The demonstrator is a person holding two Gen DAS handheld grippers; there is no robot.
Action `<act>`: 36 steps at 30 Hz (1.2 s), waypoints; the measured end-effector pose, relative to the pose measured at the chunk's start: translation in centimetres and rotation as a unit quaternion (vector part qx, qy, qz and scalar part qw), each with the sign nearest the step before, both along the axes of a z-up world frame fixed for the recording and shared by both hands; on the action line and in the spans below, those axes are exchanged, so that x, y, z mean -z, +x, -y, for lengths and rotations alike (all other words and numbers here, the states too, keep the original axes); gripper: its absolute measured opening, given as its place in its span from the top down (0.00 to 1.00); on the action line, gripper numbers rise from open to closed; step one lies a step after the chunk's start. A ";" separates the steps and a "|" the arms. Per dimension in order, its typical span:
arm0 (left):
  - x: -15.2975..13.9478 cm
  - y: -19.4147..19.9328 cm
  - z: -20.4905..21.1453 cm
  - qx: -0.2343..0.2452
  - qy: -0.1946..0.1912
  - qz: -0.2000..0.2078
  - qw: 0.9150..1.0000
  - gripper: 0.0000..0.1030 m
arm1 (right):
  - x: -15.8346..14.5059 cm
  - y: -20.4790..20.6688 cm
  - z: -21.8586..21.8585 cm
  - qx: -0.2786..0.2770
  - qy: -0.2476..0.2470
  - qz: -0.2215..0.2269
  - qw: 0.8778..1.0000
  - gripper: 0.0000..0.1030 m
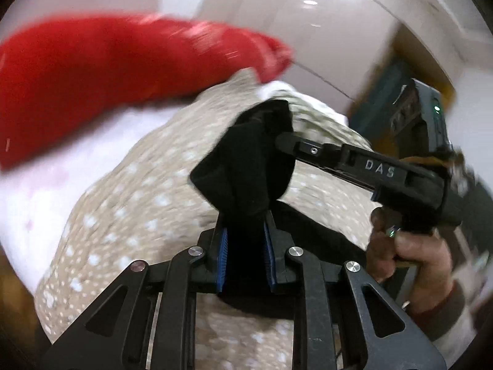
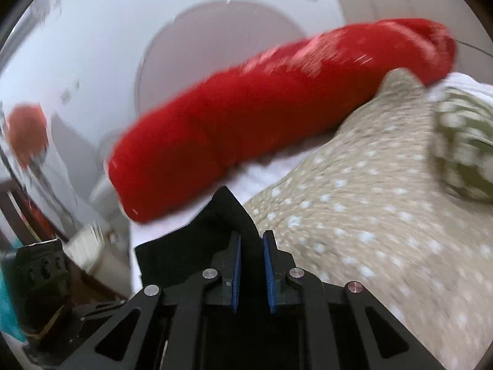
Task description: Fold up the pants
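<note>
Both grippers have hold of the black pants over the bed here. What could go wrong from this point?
1. The left gripper pinches a thick bunch of the black pants, so layers may fold unevenly.
2. The right gripper holds only a narrow peak of cloth, which might slip out.
3. The red bolster lies close beside the spotted bedspread; swung cloth could catch on it.

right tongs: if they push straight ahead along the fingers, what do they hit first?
Probably the red bolster. The right tongs are shut on the black pants, and the bolster lies just beyond the fabric's raised edge on the white sheet. Depth is unclear; it could be the sheet first.
</note>
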State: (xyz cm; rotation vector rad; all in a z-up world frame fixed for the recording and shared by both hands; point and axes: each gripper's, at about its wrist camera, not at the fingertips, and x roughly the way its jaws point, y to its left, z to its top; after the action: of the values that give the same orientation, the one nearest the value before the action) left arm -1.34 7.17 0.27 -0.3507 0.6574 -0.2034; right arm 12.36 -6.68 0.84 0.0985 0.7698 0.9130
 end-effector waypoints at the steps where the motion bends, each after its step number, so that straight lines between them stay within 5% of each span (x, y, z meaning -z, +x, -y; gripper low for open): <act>1: -0.1 -0.2 1.2 0.017 0.013 0.005 1.000 0.82 | -0.4 -0.7 1.9 0.017 0.017 -0.002 1.000 0.88; 6: 2.7 0.0 7.4 0.091 0.064 -0.022 0.994 0.82 | 0.5 -4.1 11.5 0.139 0.067 -0.037 0.987 0.82; 7: 3.6 0.2 8.2 0.101 0.069 -0.037 0.992 0.82 | 1.1 -4.6 13.1 0.160 0.076 -0.056 0.983 0.76; 9: 4.2 0.0 8.8 0.101 0.084 -0.043 0.990 0.82 | 1.9 -5.6 15.6 0.194 0.102 -0.087 0.972 0.40; 12: 4.1 0.0 8.9 0.100 0.091 -0.040 0.990 0.82 | 2.9 -6.7 17.1 0.202 0.171 -0.123 0.956 0.38; 15: 3.8 -0.1 8.2 0.099 0.086 -0.042 0.991 0.82 | 3.2 -6.6 15.7 0.193 0.150 -0.125 0.961 0.38; 19: 4.2 -0.5 8.2 0.100 0.105 -0.050 0.988 0.82 | 3.8 -5.5 12.1 0.154 0.120 -0.142 0.970 0.39; 21: 3.8 -1.3 7.7 0.103 0.110 -0.057 0.987 0.80 | 4.8 -5.1 10.5 0.150 0.097 -0.148 0.973 0.70; 23: 3.2 -2.1 6.6 0.109 0.103 -0.070 0.986 0.78 | 6.0 -4.8 8.9 0.140 0.074 -0.158 0.975 0.85; 29: 0.1 -3.7 4.2 0.087 0.105 -0.050 0.989 0.55 | 3.6 -6.2 11.5 0.150 0.097 -0.123 0.976 0.87; 36: 0.1 -1.2 7.1 0.092 0.103 -0.050 0.989 0.55 | -0.5 -10.9 19.5 0.197 0.060 -0.072 0.976 0.87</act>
State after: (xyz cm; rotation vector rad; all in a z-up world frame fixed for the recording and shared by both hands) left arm -2.53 0.11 0.17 -0.1012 0.8032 -0.2934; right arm 1.51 -26.13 1.35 0.4138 0.7934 0.5769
